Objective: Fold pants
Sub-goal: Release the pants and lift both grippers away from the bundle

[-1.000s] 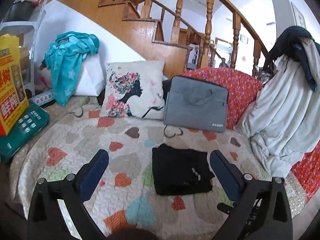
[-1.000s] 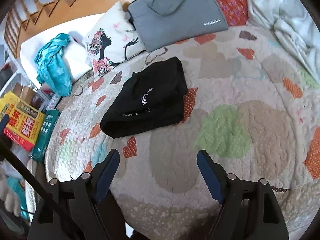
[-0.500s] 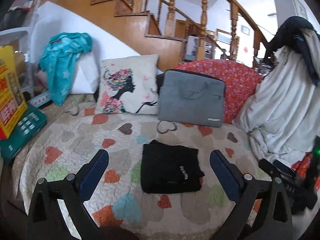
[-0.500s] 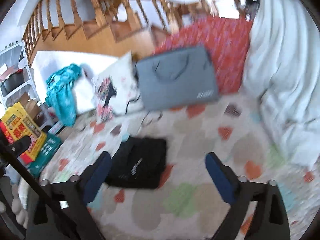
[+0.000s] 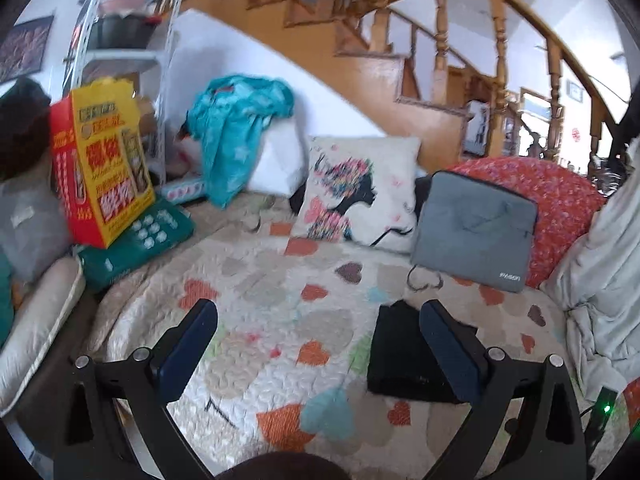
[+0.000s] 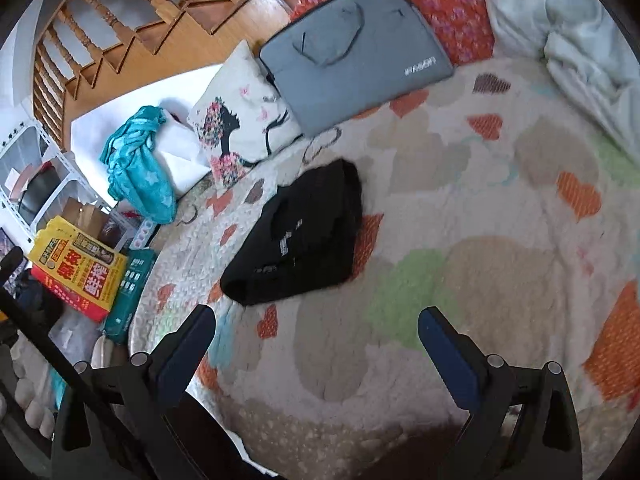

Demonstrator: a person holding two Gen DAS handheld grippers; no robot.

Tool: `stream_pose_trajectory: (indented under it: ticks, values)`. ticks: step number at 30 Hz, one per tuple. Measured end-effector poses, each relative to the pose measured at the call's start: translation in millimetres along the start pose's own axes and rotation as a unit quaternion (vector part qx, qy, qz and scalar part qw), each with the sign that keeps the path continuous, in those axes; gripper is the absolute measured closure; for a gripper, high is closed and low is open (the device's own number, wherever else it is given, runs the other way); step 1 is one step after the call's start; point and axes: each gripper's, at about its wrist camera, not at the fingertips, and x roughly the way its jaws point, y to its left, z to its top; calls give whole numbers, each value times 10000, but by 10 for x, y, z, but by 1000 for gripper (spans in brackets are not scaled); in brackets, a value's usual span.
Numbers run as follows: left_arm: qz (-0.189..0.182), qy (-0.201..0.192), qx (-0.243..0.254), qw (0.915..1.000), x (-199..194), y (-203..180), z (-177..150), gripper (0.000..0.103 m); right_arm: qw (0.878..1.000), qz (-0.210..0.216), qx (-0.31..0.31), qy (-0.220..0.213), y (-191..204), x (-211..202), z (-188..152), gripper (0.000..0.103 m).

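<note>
The black pants [image 6: 300, 240] lie folded into a compact rectangle on the heart-patterned quilt [image 6: 460, 280]. In the left wrist view the pants [image 5: 400, 356] sit low right, partly behind my right finger. My left gripper [image 5: 318, 322] is open and empty, held above the quilt [image 5: 280, 312] to the left of the pants. My right gripper [image 6: 316, 328] is open and empty, above the quilt just in front of the pants, not touching them.
A grey laptop bag [image 5: 476, 228] and a printed pillow [image 5: 360, 196] lean at the back. A teal blanket [image 5: 236, 128], a yellow-red box [image 5: 100, 168] on a green box [image 5: 140, 240] stand at left. A white sheet [image 5: 600, 272] hangs at right.
Both grippers stay open and empty. The left view has swung left, so the pants now sit at its right. The right view has tilted back down over the pants.
</note>
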Motion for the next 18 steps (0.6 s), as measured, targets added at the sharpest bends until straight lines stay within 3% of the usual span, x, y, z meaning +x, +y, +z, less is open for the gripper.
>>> stream_pose_trajectory:
  ticks: [4,8,14,18]
  values:
    - [-121,386,-52,9992,235,5,-62,2,9998,109,167,76,-75,45,-29,0]
    - [-480,969,52,9941,669,-167,-120,2,9992,58,316,245,-121,138,-57,0]
    - [-1036,2005,459,9731,1665,-693,-322,2,9983,-138,308,471,-121,291,-76,0]
    - [-974,2665,746,9560,2343,-963,-689,3,9971,-326,470,504,-153,338,-79,0]
